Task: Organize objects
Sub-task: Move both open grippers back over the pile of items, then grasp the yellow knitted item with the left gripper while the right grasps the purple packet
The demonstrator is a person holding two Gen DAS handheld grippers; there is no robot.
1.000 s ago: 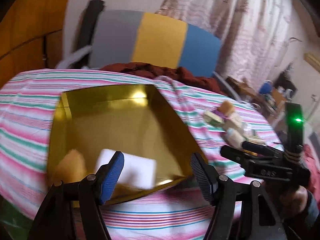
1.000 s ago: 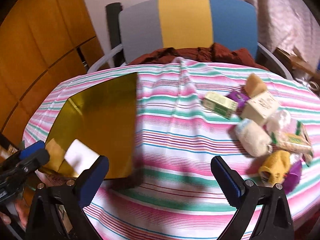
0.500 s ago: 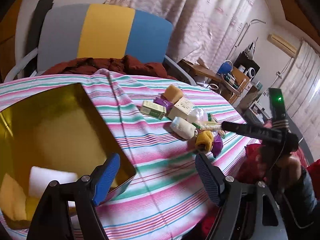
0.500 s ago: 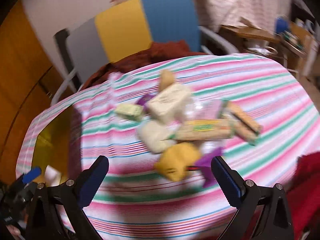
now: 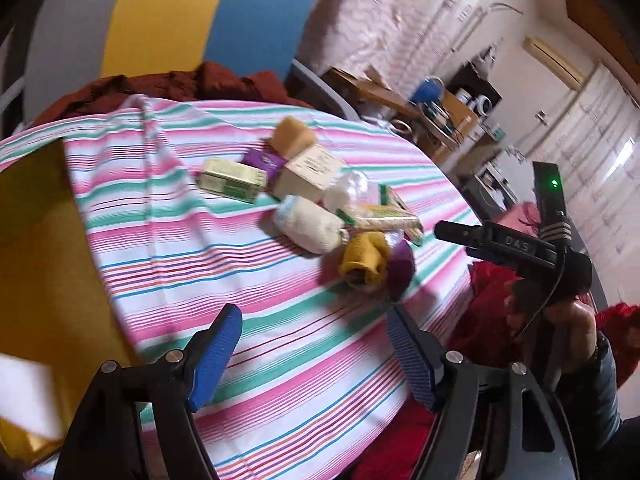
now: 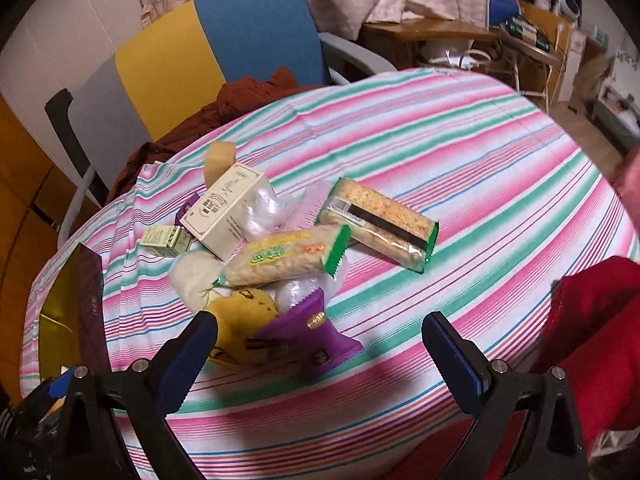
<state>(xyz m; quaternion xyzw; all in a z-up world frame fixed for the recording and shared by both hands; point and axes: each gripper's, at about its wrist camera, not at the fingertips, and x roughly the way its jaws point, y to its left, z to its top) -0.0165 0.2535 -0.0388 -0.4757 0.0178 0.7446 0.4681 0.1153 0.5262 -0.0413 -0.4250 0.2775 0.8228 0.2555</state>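
Both cameras have swung off the gold tray [image 5: 44, 264] toward the snack pile since a second ago. Left gripper [image 5: 316, 354] and right gripper [image 6: 320, 354] are both spread wide, holding nothing, hovering over the striped tablecloth [image 6: 460, 168]. Pile sits around 12 o'clock of the right one: crinkly purple packet [image 6: 308, 328], soft yellow pouch [image 6: 240, 312], cream carton [image 6: 228, 212], glossy cracker pack [image 6: 380, 224].
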